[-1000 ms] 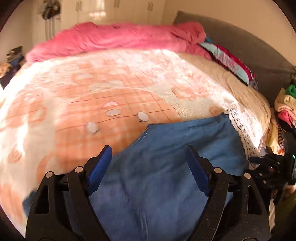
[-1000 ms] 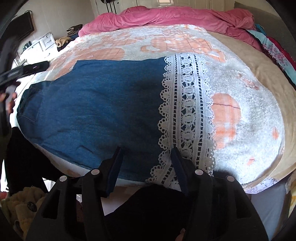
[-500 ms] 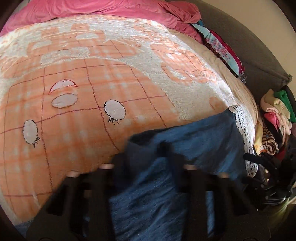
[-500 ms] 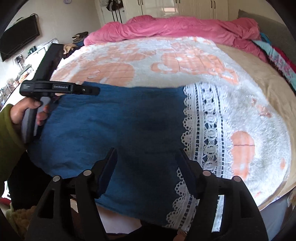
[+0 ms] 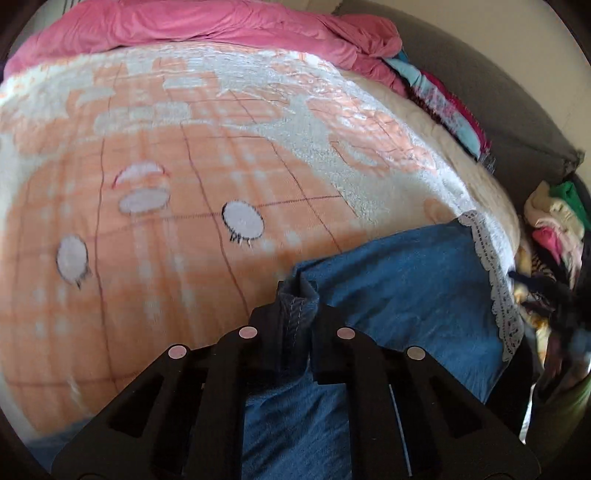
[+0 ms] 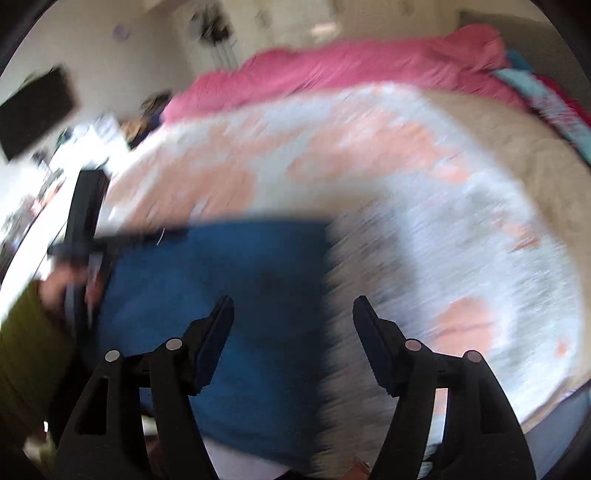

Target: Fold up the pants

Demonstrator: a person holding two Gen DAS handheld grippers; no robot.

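Since a second ago, closed the left gripper (image 5: 295, 314) from wide apart onto a bunched denim edge of the blue pants (image 5: 399, 295), now pinched between its fingers. Spread the right gripper (image 6: 291, 332) somewhat wider over the same span; nothing between its jaws, only pants (image 6: 229, 295) lying flat on the orange-and-white blanket (image 5: 166, 184) below. Lay along the near edge of the bed, lace hem (image 5: 495, 280) toward the right. From the left wrist alone: sharp seam stitching at the pinch, pink duvet (image 5: 184, 26), piled clothes (image 5: 554, 221) beside the bed. From the right wrist alone, heavily blurred: a green sleeve (image 6: 26, 332), probably the hand (image 6: 62, 284) gripping the left tool's handle at the pants' far end.
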